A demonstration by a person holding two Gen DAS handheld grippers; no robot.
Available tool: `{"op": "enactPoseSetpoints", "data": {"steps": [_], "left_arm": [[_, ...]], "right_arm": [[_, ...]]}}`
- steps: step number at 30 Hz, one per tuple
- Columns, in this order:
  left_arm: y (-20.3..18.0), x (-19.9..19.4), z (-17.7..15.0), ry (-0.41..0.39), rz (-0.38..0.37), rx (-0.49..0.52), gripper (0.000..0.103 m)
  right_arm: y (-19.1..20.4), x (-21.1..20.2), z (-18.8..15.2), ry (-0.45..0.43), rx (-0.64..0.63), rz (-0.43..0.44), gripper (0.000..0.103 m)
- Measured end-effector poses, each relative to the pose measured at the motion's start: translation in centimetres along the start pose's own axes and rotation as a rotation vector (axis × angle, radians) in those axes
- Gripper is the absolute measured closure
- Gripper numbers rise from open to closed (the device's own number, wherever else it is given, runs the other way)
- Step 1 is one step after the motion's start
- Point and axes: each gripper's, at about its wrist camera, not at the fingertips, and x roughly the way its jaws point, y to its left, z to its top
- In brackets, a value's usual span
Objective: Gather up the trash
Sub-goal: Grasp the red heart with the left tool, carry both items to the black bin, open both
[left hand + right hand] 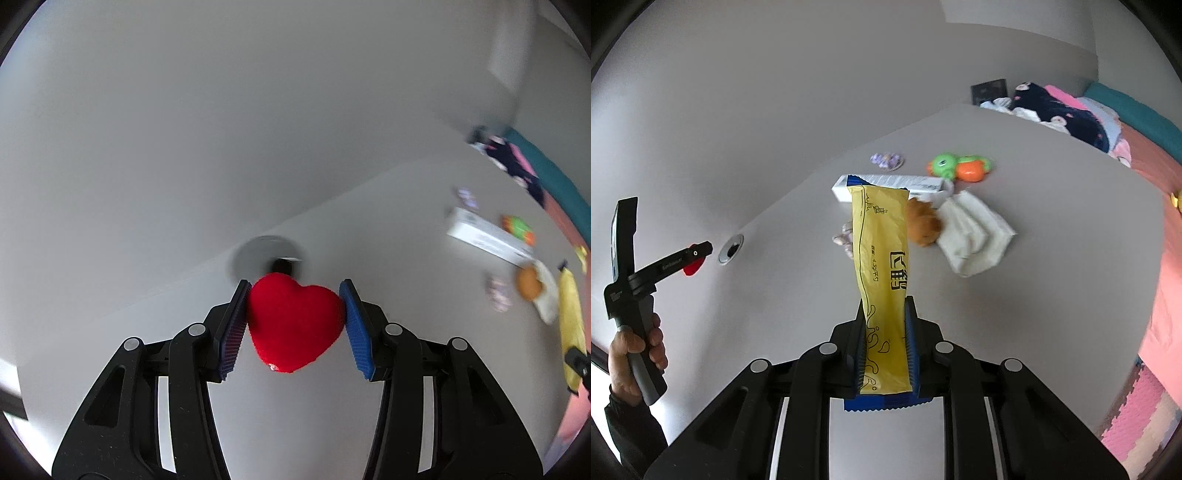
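**Both grippers loaded over the grey table**

I'm looking across the grey table [1052, 302], wall behind it, and there's clutter at the far right. Biggest out there is the folded white cloth [975, 236], with a long white box [897, 182] just behind it and a brown furry ball [923, 223] touching the cloth's left edge. Farther back sits a green and orange toy [960, 168]. On the left, a round hole [730, 249] in the tabletop. My right gripper [886, 350] has its jaws narrow, clamped on a yellow wrapper [882, 258] that sticks up and away from me. My left gripper [293, 325] has its blue pads pressing both sides of a red plush heart [295, 325], held clear of the table near that hole.
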Motion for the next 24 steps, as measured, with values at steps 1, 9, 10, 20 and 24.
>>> {"op": "enactPoseSetpoints", "data": {"steps": [1,9,10,20,24], "left_arm": [[-1.1,-0.6,-0.3,-0.003,-0.013,0.017,0.055],[-9.9,-2.0,-2.5,-0.002,-0.117,0.138,0.055],[-11.4,-2.4,-2.8,-0.001,-0.135,0.158,0.055],[-25.0,-5.4,-6.6,-0.007,-0.262,0.342,0.055],[-30.0,-6.8,-8.6,-0.002,-0.309,0.408,0.055]], "right_arm": [[-0.4,-0.6,-0.1,-0.008,0.005,-0.002,0.084],[-3.9,-5.3,-0.4,-0.067,0.033,-0.037,0.084],[-4.5,-6.0,-0.5,-0.079,0.040,-0.043,0.084],[-12.0,-11.9,-2.3,-0.157,0.142,-0.090,0.084],[-15.0,-13.8,-3.4,-0.171,0.179,-0.120,0.084]]}}
